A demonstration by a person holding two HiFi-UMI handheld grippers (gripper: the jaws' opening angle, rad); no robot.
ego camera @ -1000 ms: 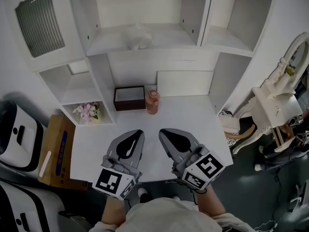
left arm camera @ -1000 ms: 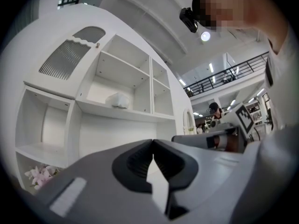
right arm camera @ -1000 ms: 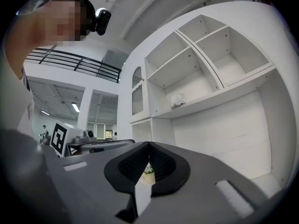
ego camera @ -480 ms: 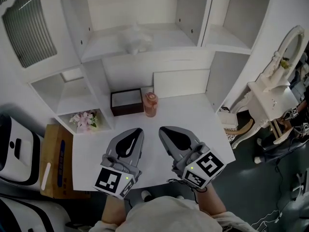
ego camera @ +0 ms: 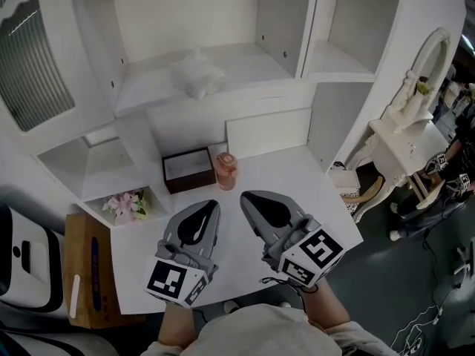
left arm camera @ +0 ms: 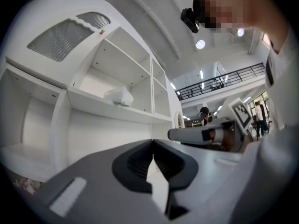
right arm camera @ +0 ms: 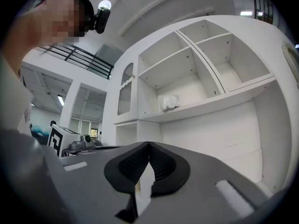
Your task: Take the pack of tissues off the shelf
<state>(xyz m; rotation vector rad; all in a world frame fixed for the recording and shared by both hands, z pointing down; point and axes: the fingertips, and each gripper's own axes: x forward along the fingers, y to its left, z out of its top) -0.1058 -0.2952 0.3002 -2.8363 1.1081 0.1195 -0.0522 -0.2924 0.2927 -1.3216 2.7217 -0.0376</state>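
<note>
As the person turns a little at the desk, the white unit swings in the head view. Its shelf now sits lower and larger than a second ago, and the pack of tissues lying on it, pale and rumpled, has drifted left and down with it. The pack itself is untouched; it lies where it lay, alone on that shelf, above and well beyond both grippers.

The left gripper and the right gripper keep the same pose as before, side by side above the front of the desk and pointing roughly level toward the unit. Each has its jaws pressed together with nothing between them — their own views show the ribbed pads meeting and only white cabinet beyond.

The dark box and the pink jar stand just beside one another at the back of the desk. They have shifted in the picture only, not on the desk.

For the task this reads as an approach hardly begun — the person seems to be lining up on the pack. One gripper will need to rise to shelf height and part its jaws before anything can be taken, passing above the jar and box.
</note>
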